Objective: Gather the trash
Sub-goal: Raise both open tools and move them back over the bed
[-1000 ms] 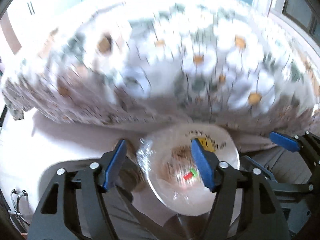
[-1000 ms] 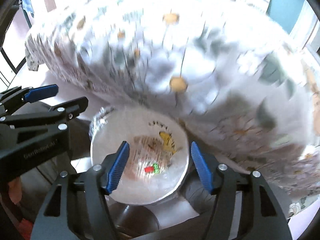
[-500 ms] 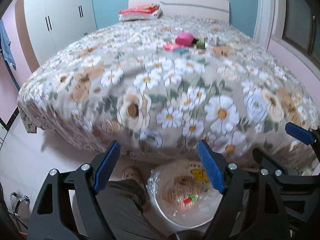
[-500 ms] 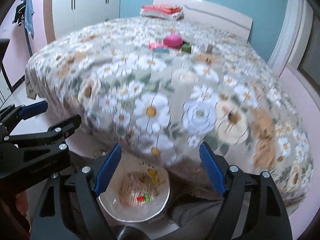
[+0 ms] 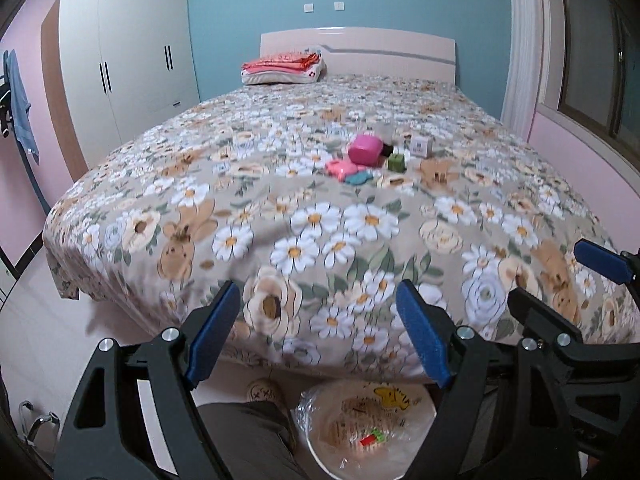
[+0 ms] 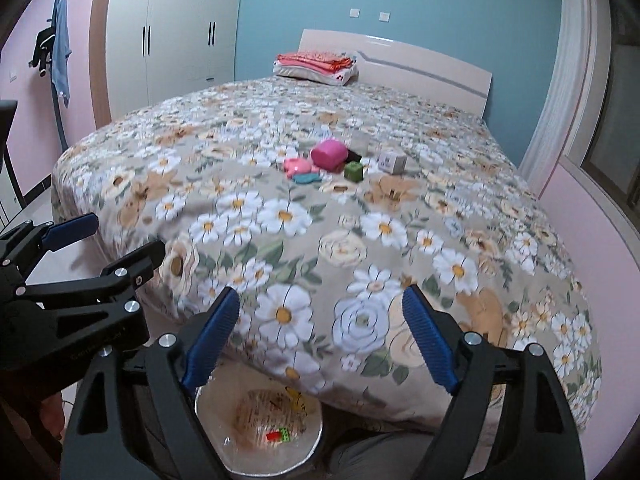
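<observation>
A small pile of trash lies mid-bed: a pink cup (image 5: 365, 151) (image 6: 329, 153), a pink flat piece (image 5: 341, 168) (image 6: 298, 165), a teal scrap (image 5: 358, 178) (image 6: 306, 177), a green cube (image 5: 396, 163) (image 6: 353, 171) and a white box (image 5: 421, 146) (image 6: 392, 161). A bag-lined bin (image 5: 366, 428) (image 6: 260, 426) with a little litter in it stands on the floor below both grippers. My left gripper (image 5: 318, 336) is open and empty. My right gripper (image 6: 320, 336) is open and empty. Both are at the foot of the bed, far from the pile.
The floral bedspread (image 5: 320, 240) covers a wide bed. Folded red and white linen (image 5: 282, 69) lies by the headboard. A white wardrobe (image 5: 128, 64) stands at left. The person's leg and shoe (image 5: 262, 394) are beside the bin.
Both grippers have tilted up from the bin toward the bed, so the whole bed and the pile now show. The bin has dropped to the bottom edge. Both jaws stay open.
</observation>
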`<state>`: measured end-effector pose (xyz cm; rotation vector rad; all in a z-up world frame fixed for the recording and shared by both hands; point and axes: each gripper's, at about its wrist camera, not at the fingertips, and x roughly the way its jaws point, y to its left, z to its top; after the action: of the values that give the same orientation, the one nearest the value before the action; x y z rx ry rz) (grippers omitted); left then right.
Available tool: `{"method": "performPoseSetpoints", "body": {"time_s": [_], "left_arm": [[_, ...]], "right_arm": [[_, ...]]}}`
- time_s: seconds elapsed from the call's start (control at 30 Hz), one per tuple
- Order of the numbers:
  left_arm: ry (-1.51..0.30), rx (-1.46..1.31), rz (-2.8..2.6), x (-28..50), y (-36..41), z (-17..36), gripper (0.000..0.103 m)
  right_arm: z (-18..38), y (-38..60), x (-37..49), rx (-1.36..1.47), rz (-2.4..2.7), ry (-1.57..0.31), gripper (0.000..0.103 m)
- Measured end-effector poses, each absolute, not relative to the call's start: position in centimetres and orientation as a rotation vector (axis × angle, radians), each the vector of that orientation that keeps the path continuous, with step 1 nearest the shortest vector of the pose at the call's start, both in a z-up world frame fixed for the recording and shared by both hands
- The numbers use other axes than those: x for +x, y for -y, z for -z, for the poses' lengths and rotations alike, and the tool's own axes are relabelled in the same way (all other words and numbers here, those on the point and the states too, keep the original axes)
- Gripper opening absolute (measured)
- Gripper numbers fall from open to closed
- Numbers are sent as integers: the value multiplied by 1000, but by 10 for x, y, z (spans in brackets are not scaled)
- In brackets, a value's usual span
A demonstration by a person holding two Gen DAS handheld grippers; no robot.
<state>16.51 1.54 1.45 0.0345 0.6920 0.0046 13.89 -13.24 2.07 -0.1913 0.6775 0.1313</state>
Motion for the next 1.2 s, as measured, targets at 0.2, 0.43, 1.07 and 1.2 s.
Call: {"method": "performPoseSetpoints", "body": {"time_s": [0.2,0.43,1.07,1.2], "left_arm": [[-663,38,-1,178,-9,-35,79],[-663,35,25,209,2,-49,79],[-716,3,60,321,18,-47,79],[-753,-11,85,351,23,-39,79]], "right_arm": [[-38,139,153,-184,-131,-655,86],[-52,150,176,-173,-125,-647,86],[-61,192,267,-117,-89,-660,87],[-55,200,292,-108,-85,-681,87]]}}
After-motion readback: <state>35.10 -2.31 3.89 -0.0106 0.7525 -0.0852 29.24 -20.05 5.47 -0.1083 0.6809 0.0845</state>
